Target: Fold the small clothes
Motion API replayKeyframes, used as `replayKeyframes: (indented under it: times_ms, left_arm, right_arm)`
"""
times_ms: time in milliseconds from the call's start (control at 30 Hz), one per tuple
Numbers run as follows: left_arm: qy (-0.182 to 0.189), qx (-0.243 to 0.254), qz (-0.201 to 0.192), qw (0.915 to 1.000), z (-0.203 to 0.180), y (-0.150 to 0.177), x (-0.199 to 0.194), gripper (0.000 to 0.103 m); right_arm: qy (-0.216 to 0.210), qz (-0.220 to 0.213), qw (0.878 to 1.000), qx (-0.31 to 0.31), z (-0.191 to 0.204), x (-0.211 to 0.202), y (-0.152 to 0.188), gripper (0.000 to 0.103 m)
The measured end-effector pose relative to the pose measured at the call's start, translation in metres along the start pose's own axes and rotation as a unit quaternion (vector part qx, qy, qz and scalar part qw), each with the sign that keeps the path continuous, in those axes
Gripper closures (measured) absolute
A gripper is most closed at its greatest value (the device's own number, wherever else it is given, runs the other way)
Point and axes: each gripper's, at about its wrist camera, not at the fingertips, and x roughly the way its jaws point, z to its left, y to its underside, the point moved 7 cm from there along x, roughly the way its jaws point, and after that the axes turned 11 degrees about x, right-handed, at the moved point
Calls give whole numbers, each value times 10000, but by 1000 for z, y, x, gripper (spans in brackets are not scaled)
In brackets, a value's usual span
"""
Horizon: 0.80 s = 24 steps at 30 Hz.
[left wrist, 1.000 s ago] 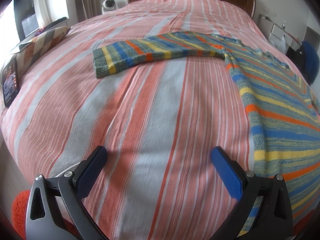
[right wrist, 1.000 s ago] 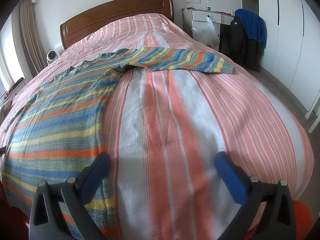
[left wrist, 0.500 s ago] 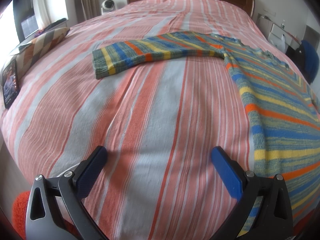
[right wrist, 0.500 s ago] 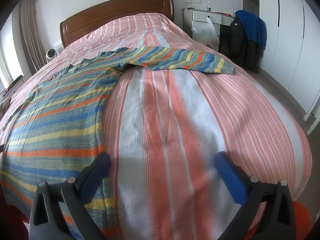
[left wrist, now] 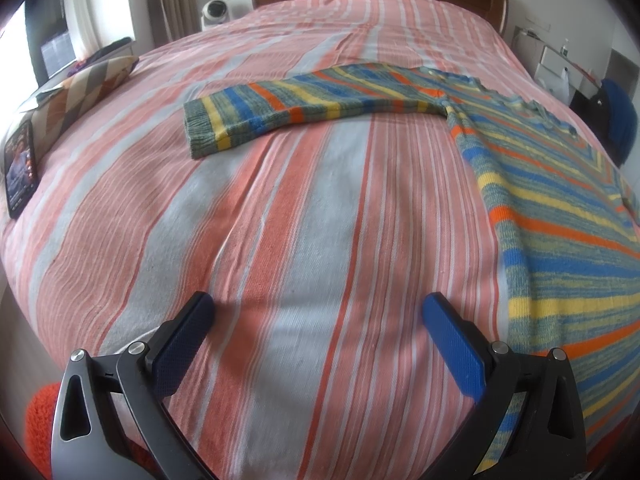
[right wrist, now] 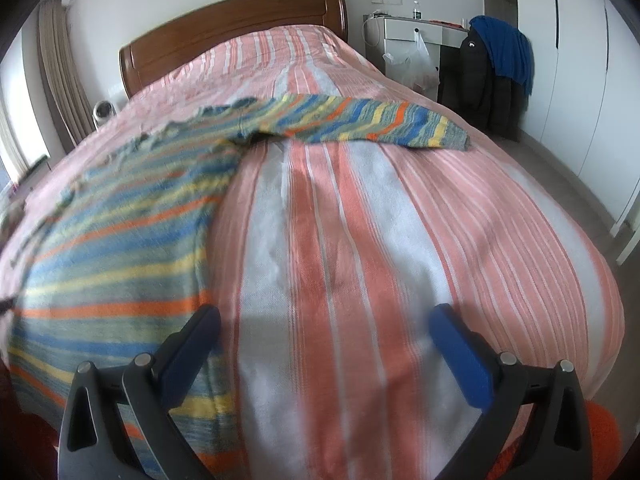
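Bedroom: striped bed [left wrist: 280, 208] with a wooden headboard [right wrist: 224, 36] at 12 o'clock, a patterned cushion [left wrist: 84, 92] and a phone [left wrist: 19, 168] off at 9 o'clock in the left view, dark jackets [right wrist: 492, 76] hanging at 2 o'clock in the right view.

Sweater: the striped sweater [left wrist: 560, 216] is laid out flat on the bed, body running between the two cameras. One sleeve [left wrist: 296, 110] sticks out toward 11 o'clock in the left view, the other sleeve [right wrist: 372, 122] reaches toward 1 o'clock in the right view. Nothing folded yet as far as I can tell.

Left tongs: left tongs [left wrist: 318, 322] spread wide, holding nothing, hovering over bare bedspread with the sweater's edge off at 3 o'clock.

Right tongs: right tongs [right wrist: 324, 332] also spread wide and empty, with the near finger over the sweater's hem at 8 o'clock.

What changed: honestly not much on the left, that view looks nearly the same as half a second back. The right view is the one that shifted. The sweater side is smeared with motion blur now, and the scene has slid a bit, so that hand looks like it has just started swinging.

What that means: my guess is we're right at the start of the first fold, probably going for a sleeve or the hem. Knit fabric is floppy, so it will likely need a decent pinch to lift cleanly.
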Motion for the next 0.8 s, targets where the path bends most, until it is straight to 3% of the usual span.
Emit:
replayKeyframes:
  times_ms: [200,300,400,467,567,633,667,800]
  left_arm:
    - [-4,12,-5,10000,1,0,0,0]
    - [-9,6,-3,10000,1,0,0,0]
    - [-14,15,-20,10000,2,-1,0,0]
    - [-11,17,-31,10000,3,-1,0,0]
    - [-11,23,-35,10000,3,-2,1,0]
    - [-16,10,-31,10000,3,-1,1,0]
    - [-19,11,-32,10000,3,-1,1,0]
    - [-28,13,-36,10000,3,-1,0,0]
  right_arm:
    - [-725,-388,9924,920,-40,-36,-65,0]
    - [-980,29,9852,1409,-71,-19,-103,0]
    - [-1215,528,9670,2176,-106,15,-136,1]
    - [-1532,855,9497,2594,-116,39,-150,13]
    - [-1614,1285,9246,3203,-126,68,-154,33]
    - [-1615,1477,9100,3522,-129,83,-153,40]
    - [-1679,1559,9057,3566,-128,89,-153,44]
    - [-1421,1719,9115,3456,-128,108,-151,50]
